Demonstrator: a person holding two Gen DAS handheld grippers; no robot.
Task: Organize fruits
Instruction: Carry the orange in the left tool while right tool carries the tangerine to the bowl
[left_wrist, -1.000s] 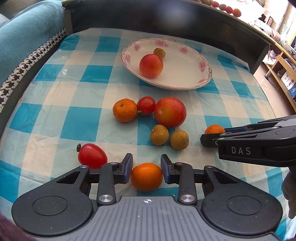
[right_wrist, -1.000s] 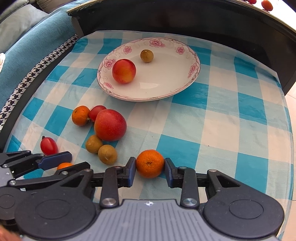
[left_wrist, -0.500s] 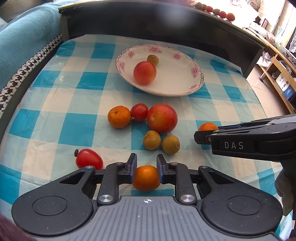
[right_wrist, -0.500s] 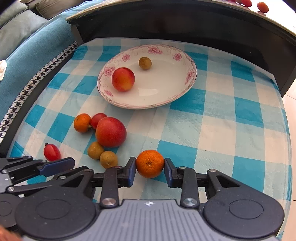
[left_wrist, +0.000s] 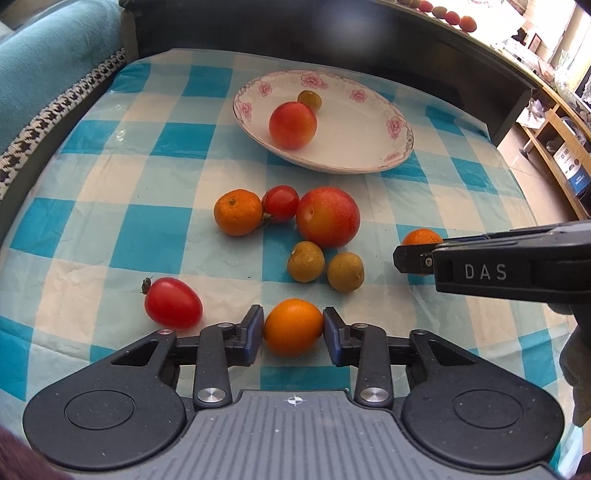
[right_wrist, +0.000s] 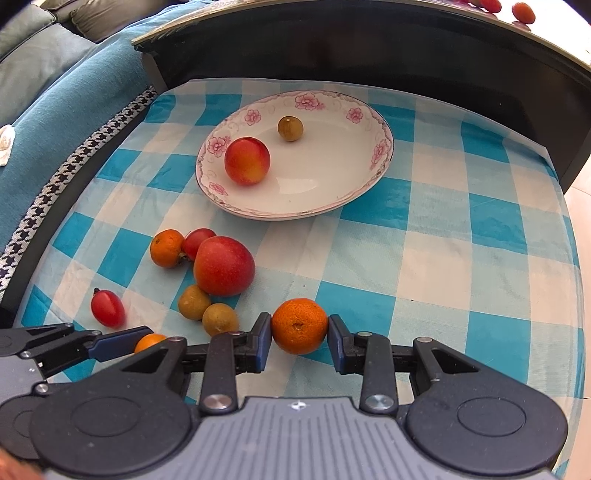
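The left tongs (left_wrist: 293, 328) have just eased open around the smooth orange (left_wrist: 293, 326), pads barely touching, so its grip looks unsettled. The right tongs (right_wrist: 300, 334) stay clenched on the mandarin (right_wrist: 299, 325), both near the tabletop's (right_wrist: 443, 258) near edge, short of the plate (right_wrist: 373, 173).

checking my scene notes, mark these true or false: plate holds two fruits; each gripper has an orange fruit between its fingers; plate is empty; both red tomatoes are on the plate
1. The plate holds two fruits: true.
2. The left gripper and the right gripper each have an orange fruit between the fingers: true.
3. The plate is empty: false, a red-yellow fruit and a small brown fruit lie in it.
4. Both red tomatoes are on the plate: false, both lie on the checked cloth.
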